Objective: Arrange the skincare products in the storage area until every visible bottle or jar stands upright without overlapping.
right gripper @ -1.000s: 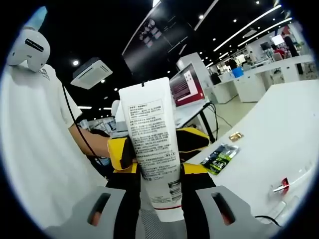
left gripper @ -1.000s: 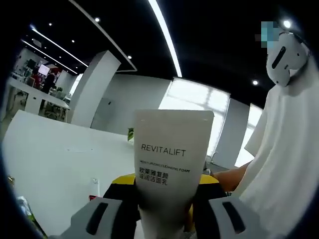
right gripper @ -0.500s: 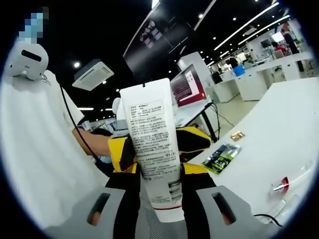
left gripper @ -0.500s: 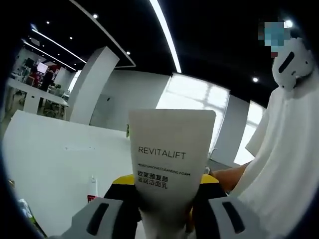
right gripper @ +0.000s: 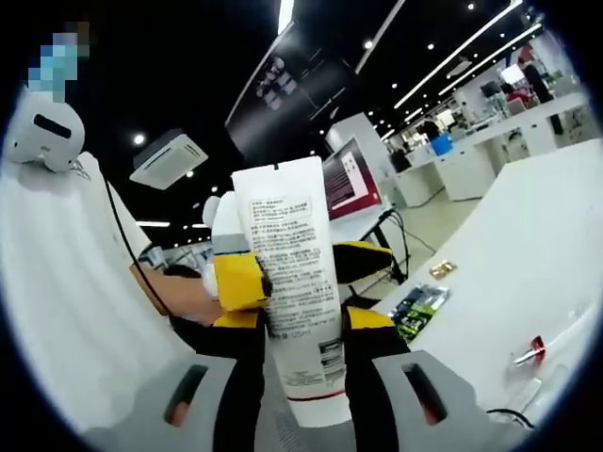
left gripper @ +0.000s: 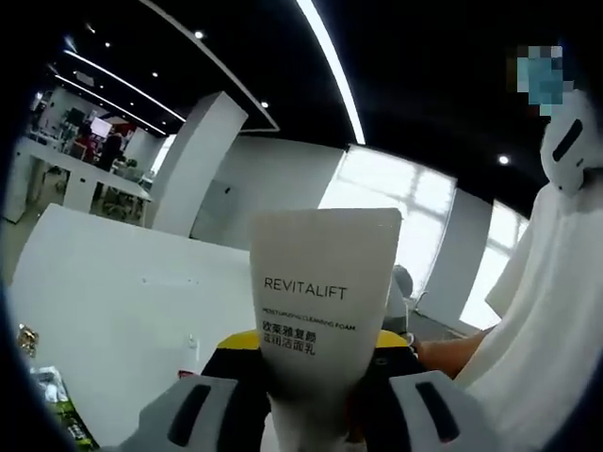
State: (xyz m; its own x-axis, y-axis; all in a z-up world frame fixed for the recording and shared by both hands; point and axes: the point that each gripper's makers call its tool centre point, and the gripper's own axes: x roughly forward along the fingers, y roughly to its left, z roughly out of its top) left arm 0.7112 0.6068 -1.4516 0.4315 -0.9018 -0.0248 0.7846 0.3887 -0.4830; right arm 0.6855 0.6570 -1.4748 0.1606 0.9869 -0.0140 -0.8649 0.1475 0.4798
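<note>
Left gripper view: left gripper (left gripper: 306, 414) still pinches the REVITALIFT tube (left gripper: 325, 282) at centre; background shifted slightly. Right gripper (right gripper: 301, 400) clamps it too, unchanged.

A: How is the left gripper (left gripper: 311, 414) sitting?

B: Its two grey jaws are pressing in on the lower part of the white tube (left gripper: 320, 292), one on each side, and the tube's crimped end is pointing up past them.

A: And the right gripper (right gripper: 303, 414)?

B: It is clamping that same tube from the opposite face, jaws tight against its lower part. Behind the tube, the person's forearm (right gripper: 184, 299) is reaching in toward it.
</note>
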